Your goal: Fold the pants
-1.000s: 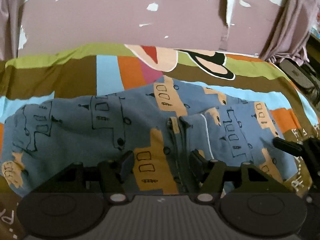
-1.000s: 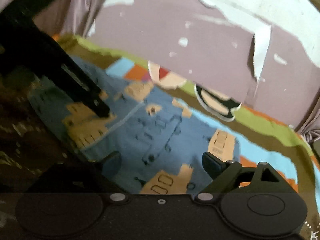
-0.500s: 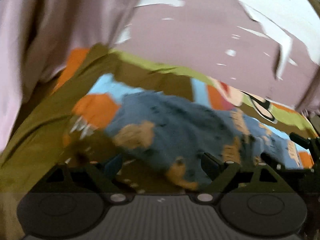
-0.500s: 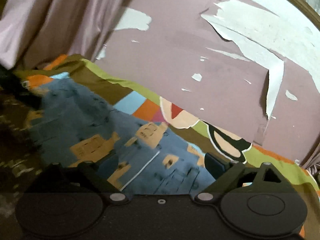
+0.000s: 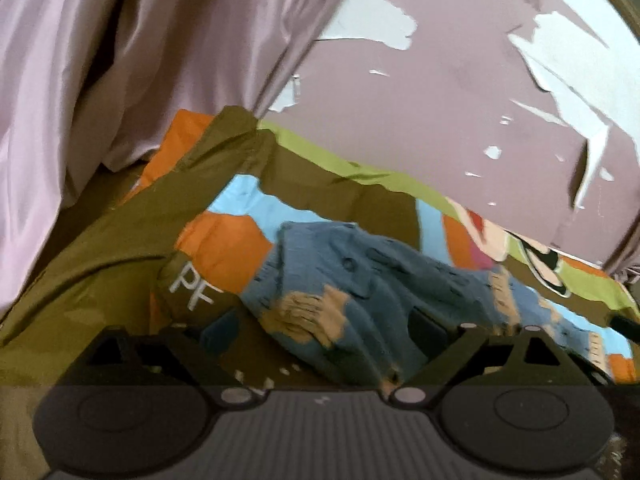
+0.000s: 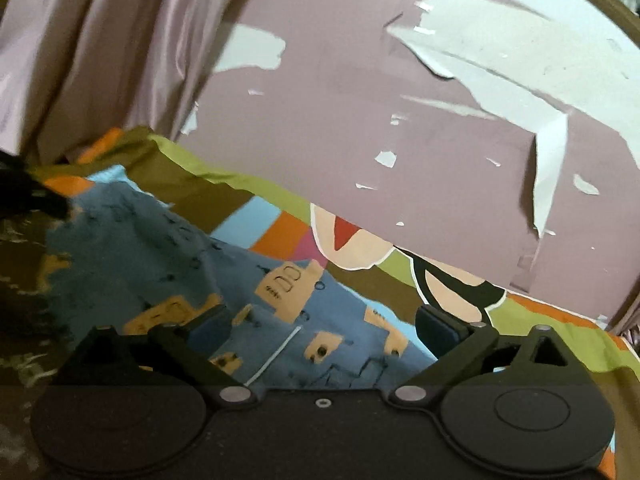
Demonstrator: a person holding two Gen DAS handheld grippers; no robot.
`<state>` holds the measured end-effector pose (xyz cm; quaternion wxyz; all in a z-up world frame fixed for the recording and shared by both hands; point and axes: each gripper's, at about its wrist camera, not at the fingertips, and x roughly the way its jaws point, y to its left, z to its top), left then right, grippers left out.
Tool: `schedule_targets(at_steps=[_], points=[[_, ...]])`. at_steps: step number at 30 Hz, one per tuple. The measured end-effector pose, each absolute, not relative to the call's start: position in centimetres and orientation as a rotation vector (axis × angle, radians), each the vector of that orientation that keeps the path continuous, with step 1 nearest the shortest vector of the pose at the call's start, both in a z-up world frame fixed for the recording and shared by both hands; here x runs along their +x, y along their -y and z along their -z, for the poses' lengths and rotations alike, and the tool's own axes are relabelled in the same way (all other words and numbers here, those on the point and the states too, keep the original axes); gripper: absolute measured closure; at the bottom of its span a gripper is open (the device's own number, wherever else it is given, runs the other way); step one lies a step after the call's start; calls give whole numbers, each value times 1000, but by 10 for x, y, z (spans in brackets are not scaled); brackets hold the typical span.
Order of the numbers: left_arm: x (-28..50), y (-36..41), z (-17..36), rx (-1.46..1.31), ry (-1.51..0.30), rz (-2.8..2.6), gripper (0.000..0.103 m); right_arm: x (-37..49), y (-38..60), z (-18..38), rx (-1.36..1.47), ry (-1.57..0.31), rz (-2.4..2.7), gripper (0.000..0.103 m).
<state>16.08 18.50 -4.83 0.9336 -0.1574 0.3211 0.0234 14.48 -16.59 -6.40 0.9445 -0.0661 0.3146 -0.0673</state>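
The blue pants (image 5: 360, 280) with tan house prints lie flat and rumpled on the bed. In the left wrist view their left end sits low between my fingers. My left gripper (image 5: 324, 332) hovers over that end, its jaws wide and still opening, the pads off the cloth. My right gripper (image 6: 323, 328) hangs over the right part of the pants (image 6: 160, 248), jaws also wide and opening, gripping nothing. A dark piece of the left gripper (image 6: 28, 196) shows at the far left of the right wrist view. One right finger (image 5: 624, 324) pokes in at the right edge of the left wrist view.
A colourful bedsheet (image 5: 120, 264) with brown, orange, blue and green patches and a cartoon print (image 6: 360, 240) covers the bed. A mauve wall (image 5: 440, 100) with peeling paint runs along the far side. A pale curtain (image 5: 120, 60) hangs at the left end.
The left gripper swung from the middle of the pants to their left end, rolled, and its jaws widened. The right gripper rose a little and opened wider.
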Motion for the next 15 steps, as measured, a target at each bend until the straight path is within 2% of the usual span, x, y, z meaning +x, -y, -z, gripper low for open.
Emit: schedule_targets(at_steps=[3,7,8,10,11,12,13,15], points=[[170,-200,61,-445,-713,-63,13,129,160,66,-112,-651,140,4],[169,-217,70,-610,-688,-81,15,122,156,80,-96,-699,143,4],[171,-219,70,-632,-690,-93,19,122,155,83,-93,-710,141,4],[177,-219,70,-633,-713,-131,37,122,154,88,-88,-717,138,4],[180,-218,70,-627,-731,-142,52,122,154,88,-85,-716,137,4],[181,-218,70,-633,-746,-134,60,123,154,89,-83,-714,135,4],[182,-219,69,-649,-756,-134,61,123,155,89,-81,-714,135,4],[182,-219,68,-670,-753,-126,70,121,156,89,-72,-709,132,4]])
